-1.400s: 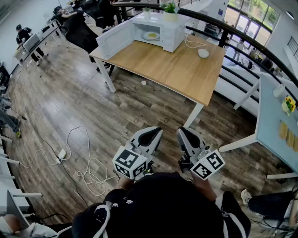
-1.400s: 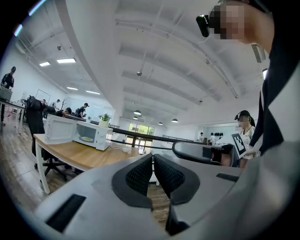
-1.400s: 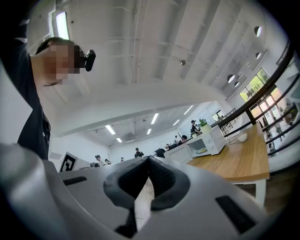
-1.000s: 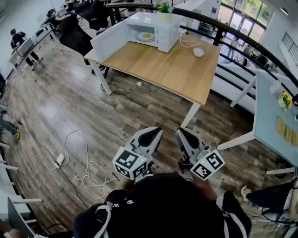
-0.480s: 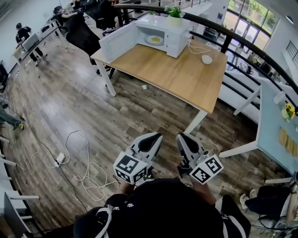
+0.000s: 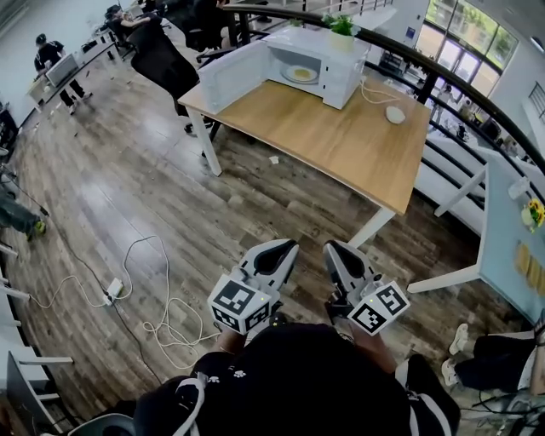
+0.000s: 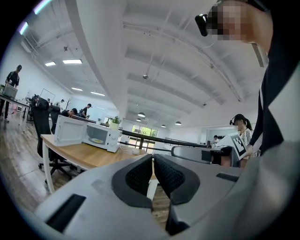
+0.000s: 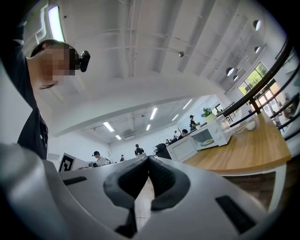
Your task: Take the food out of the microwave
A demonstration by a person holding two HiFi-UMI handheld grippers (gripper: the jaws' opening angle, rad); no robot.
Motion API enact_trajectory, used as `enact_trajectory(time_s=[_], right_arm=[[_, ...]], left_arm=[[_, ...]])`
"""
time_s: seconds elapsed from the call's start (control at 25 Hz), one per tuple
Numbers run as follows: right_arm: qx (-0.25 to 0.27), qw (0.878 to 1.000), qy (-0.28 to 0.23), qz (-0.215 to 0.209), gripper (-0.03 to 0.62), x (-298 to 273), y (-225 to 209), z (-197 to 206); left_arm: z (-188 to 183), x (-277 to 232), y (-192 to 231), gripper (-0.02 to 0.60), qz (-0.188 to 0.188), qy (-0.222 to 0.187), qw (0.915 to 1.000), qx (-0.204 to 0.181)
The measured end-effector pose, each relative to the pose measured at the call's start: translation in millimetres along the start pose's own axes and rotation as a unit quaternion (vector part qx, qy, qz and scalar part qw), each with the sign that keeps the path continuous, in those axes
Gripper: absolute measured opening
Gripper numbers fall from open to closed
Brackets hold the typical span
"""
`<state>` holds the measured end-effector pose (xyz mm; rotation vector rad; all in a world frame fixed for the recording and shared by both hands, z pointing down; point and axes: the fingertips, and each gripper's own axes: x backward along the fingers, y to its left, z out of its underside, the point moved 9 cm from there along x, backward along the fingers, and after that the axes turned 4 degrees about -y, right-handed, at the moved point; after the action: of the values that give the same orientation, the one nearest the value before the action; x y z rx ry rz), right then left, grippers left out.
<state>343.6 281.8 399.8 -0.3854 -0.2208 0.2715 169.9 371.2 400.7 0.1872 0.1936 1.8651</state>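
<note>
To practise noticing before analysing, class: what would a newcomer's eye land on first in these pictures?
The white microwave at the far end of the wooden table stands with its door swung open, a plate of yellow food inside. Nearest the camera, the left gripper and right gripper sit side by side, both shut and empty. A white cable snakes across the floor at the left.

Open microwave (image 6: 328, 58) on wooden table (image 6: 341, 136)

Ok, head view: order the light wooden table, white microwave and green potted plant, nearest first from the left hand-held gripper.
1. Light wooden table, just ahead.
2. White microwave, at its far end.
3. Green potted plant, on the microwave's rear.
</note>
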Motion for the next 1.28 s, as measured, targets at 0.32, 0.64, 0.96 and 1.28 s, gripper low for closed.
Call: enact_trajectory(time_s=[0.32,0.64,0.96,1.28], right_arm=[[0.013,1.0,-0.004,0.014,0.002,-17,9,1],[0.011,1.0,-0.001,0.021,0.002,-31,9,5],[0.002,1.0,0.004,0.006,0.002,-56,-11,8],[-0.017,1.0,0.006,-0.01,0.0,-101,-46,9]], left_arm=[[-7,1,19,0.023,0.015,-0.004,0.9999,-0.004],[-7,6,35,0.021,-0.004,-0.002,0.9999,0.014],[-7,8,56,0.021,-0.043,-0.009,0.9989,0.017],[-12,-5,92,0.022,-0.069,-0.01,0.9974,0.014]])
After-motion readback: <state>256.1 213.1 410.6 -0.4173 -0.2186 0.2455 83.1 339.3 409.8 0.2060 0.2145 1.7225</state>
